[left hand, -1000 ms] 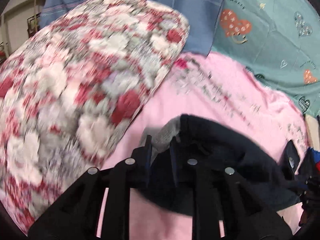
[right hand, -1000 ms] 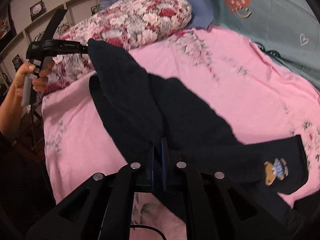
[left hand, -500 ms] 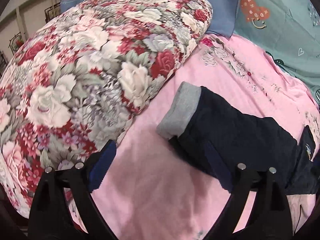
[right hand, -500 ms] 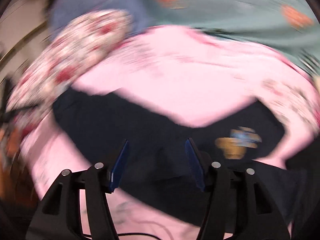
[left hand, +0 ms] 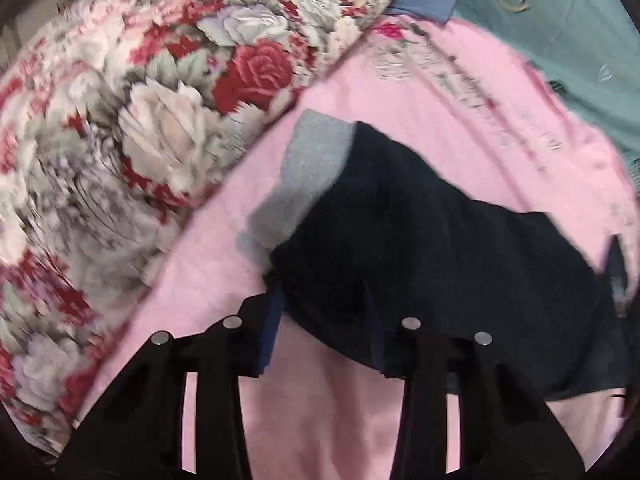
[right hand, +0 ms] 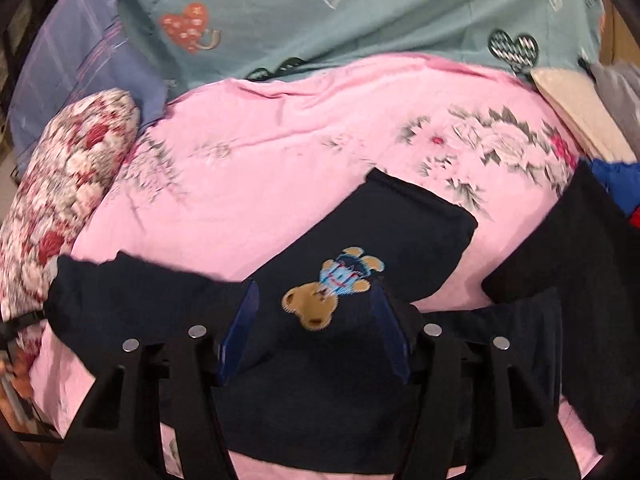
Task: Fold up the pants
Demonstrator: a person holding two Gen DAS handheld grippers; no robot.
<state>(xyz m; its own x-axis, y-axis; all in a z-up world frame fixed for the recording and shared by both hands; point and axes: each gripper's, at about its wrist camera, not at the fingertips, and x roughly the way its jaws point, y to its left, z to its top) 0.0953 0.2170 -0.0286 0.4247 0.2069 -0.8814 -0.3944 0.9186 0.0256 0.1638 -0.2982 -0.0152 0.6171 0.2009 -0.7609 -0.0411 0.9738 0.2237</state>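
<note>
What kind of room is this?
Probably a bedroom: a pink flowered bedsheet, a plump red-and-white rose-print pillow and a teal heart-patterned cover look like a bed.

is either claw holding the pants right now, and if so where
Neither. The left claw and the right claw are both open, their fingers on either side of the dark pants, which lie on the pink sheet.
</note>
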